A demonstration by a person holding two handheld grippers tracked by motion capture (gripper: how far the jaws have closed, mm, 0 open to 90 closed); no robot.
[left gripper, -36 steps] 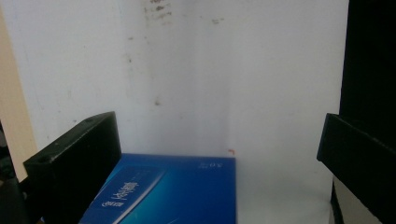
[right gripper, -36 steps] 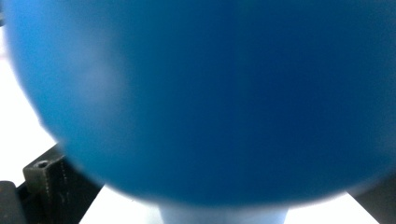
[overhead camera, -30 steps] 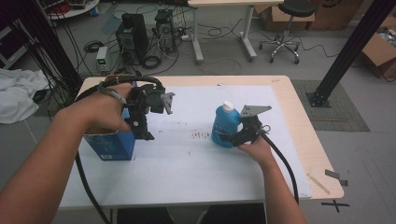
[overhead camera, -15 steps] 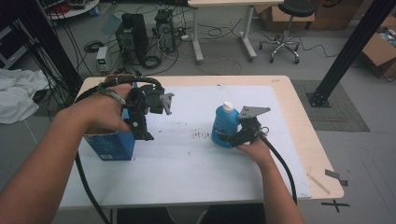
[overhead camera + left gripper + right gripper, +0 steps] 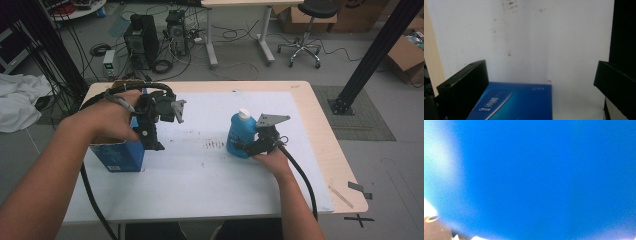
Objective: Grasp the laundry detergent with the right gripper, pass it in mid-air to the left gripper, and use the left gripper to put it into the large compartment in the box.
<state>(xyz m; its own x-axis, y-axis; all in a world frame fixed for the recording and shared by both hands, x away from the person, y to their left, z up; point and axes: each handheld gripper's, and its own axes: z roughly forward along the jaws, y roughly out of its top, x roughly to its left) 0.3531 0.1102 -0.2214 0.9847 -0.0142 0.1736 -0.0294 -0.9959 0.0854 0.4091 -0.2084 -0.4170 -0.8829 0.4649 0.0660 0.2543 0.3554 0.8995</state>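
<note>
While the right gripper (image 5: 248,148) has just been closing its jaws around the one blue bottle (image 5: 240,134), right of centre on the table (image 5: 310,107), nothing looks lifted yet. Left gripper (image 5: 148,134) hangs released over the one blue box (image 5: 120,156), grasp pending.

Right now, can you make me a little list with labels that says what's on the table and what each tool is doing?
table cover: white sheet with dark smudges near the middle
blue box: blue box stands at the sheet's left edge
blue bottle: blue bottle, upright, white cap on
left tool: left tool is over the box top, jaws wide apart, not squeezing it
right tool: right tool at the bottle's side, jaws have just been closing; grip unclear
</note>
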